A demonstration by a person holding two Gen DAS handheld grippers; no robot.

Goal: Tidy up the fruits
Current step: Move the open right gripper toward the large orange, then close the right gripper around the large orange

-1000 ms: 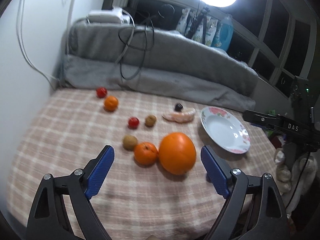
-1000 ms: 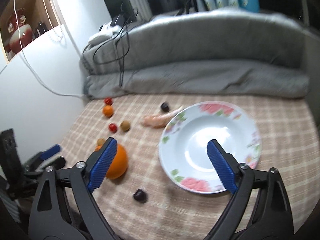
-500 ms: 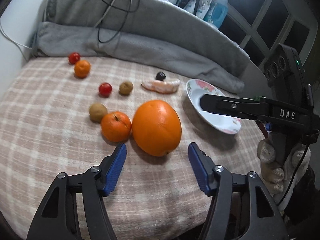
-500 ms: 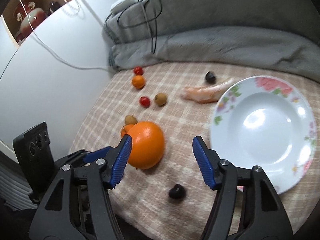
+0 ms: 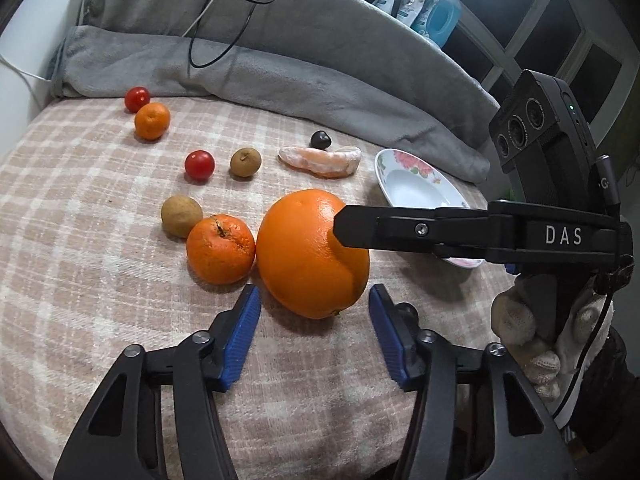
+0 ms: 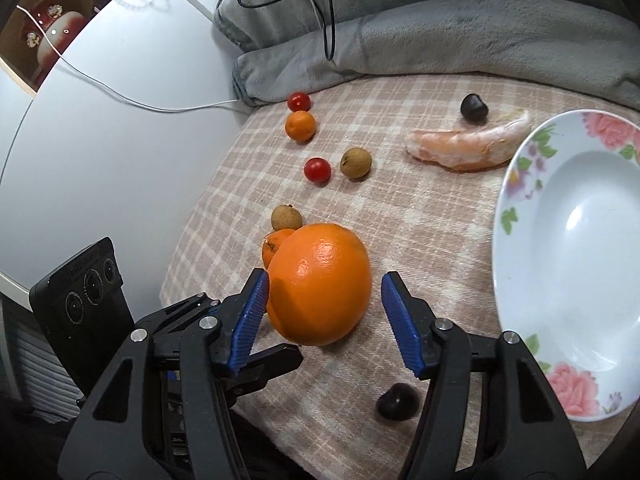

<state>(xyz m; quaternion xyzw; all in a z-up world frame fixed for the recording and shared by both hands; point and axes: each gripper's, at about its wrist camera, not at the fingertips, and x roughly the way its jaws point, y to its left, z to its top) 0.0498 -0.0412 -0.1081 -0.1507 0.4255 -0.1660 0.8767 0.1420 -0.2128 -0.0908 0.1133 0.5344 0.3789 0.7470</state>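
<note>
only readable text: "DAS", white caps, on black arm of right gripper [image 5: 460,236], just right of big orange [image 5: 312,254]. blue bottle [image 5: 442,14] label too blurry to read

Big orange [image 5: 312,252] is bright orange w/ a glossy highlight; mandarin [image 5: 221,249] beside it, same hue. Checked cloth [image 5: 80,272] on the tabletop is beige-pink w/ cream lines. Fingers [image 6: 250,318] have ribbed blue pads on black frames (both grippers). Plate [image 6: 520,184], right of frame, is white w/ pink flowers & green leaves on the rim. Two cherry tomatoes [image 5: 199,165] are red, longans [image 5: 245,162] tan-brown, chestnut [image 6: 397,401] near-black. Blanket [image 5: 320,60], top of frame, is grey.
</note>
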